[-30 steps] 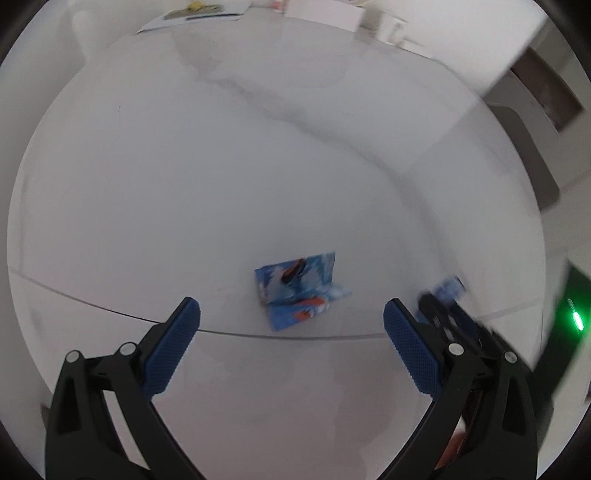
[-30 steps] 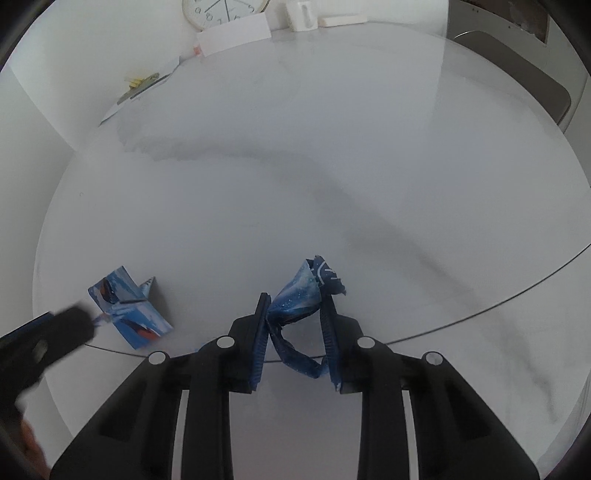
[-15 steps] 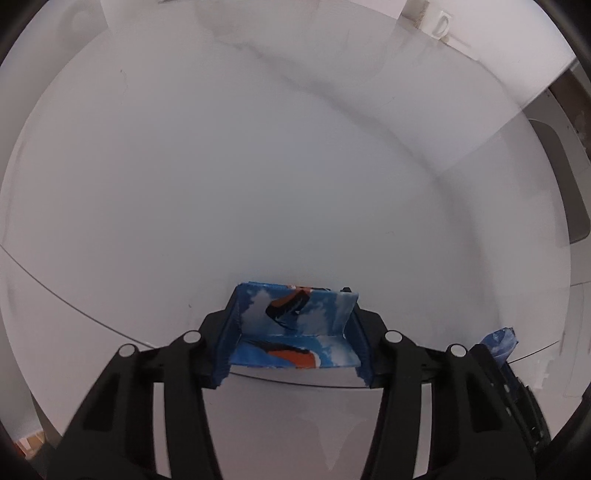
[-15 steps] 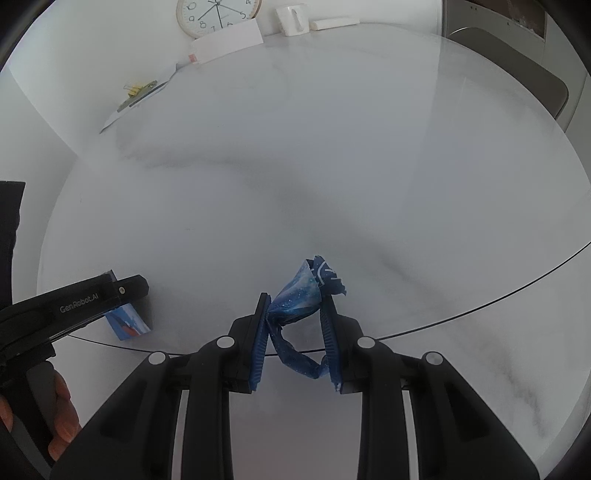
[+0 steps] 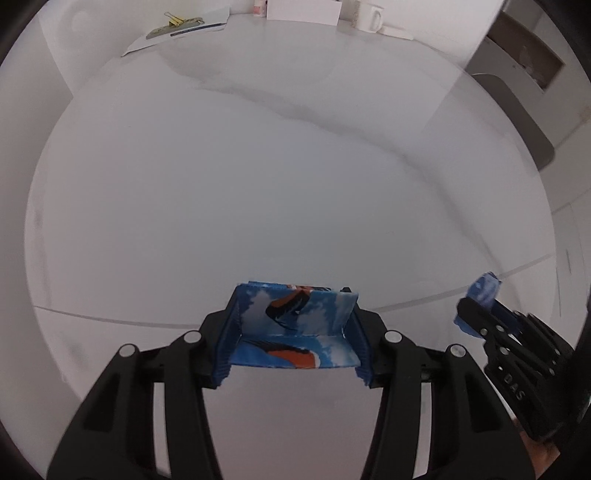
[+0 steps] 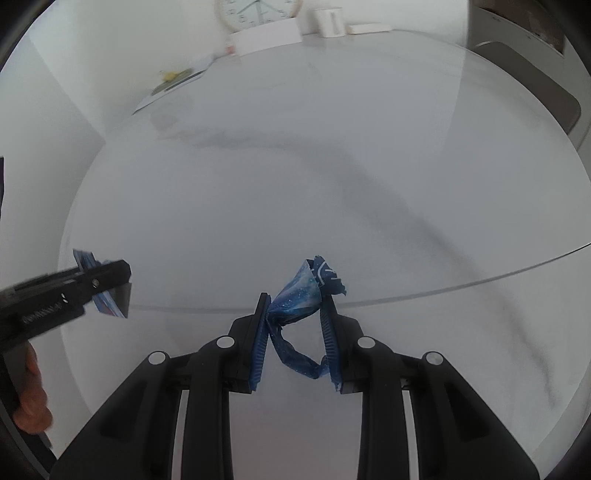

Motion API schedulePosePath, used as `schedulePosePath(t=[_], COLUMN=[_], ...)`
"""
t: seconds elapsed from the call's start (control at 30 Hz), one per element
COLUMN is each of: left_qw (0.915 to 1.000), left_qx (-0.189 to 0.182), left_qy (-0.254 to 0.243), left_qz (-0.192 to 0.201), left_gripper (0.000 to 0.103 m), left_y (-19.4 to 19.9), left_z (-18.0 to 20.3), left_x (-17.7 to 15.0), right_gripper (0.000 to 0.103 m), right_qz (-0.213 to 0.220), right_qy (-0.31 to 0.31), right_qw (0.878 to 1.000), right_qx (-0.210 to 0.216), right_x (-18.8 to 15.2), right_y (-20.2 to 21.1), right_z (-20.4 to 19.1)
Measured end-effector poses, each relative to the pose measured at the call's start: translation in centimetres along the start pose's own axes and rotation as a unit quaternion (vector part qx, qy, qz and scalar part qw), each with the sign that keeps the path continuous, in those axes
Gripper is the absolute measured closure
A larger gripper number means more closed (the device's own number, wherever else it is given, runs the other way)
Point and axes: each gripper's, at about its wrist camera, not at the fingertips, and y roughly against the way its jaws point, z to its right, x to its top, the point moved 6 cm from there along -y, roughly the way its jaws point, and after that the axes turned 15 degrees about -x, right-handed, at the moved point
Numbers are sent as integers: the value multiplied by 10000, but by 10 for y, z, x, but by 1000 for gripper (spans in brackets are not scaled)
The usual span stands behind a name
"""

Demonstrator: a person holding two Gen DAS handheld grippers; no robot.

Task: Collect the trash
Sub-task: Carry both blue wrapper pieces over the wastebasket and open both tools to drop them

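Observation:
My left gripper (image 5: 293,332) is shut on a folded blue, white and orange wrapper (image 5: 295,328), held between both blue pads above the round white table (image 5: 258,184). My right gripper (image 6: 295,321) is shut on a crumpled dark blue wrapper (image 6: 303,291) that sticks out past the fingertips. The right gripper with its wrapper also shows in the left wrist view (image 5: 480,306) at the right. The left gripper with its wrapper shows in the right wrist view (image 6: 99,288) at the left.
At the table's far edge lie papers with a yellow clip (image 5: 177,26), a white card (image 5: 303,9) and a white mug (image 5: 369,18). A wall clock (image 6: 255,11) hangs behind. A grey chair (image 5: 517,110) stands at the right.
My left gripper closed on the folded wrapper and lifted it off the table. My right gripper kept its hold on the crumpled wrapper and barely moved.

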Motion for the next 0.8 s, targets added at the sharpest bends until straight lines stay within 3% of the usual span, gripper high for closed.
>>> schedulePosePath(t=[0.23, 0.43, 0.63, 0.8], left_qw=[9998, 9977, 9913, 9843], left_qx=[-103, 51, -99, -233], left_qy=[-153, -629, -1236, -1680], left_qz=[-70, -243, -445, -480], left_gripper=[53, 53, 53, 53], left_y=[66, 116, 164, 190], left_z=[-54, -108, -172, -218], left_x=[-38, -70, -104, -127], right_gripper=[75, 74, 74, 74], right_qz=[40, 148, 256, 167], right_qy=[351, 475, 196, -105], right_qw=[9991, 9982, 9994, 9996], right_qx=[233, 341, 118, 182], right_x=[-34, -70, -109, -147], right_y=[34, 66, 84, 89], right_z=[-79, -163, -241, -305])
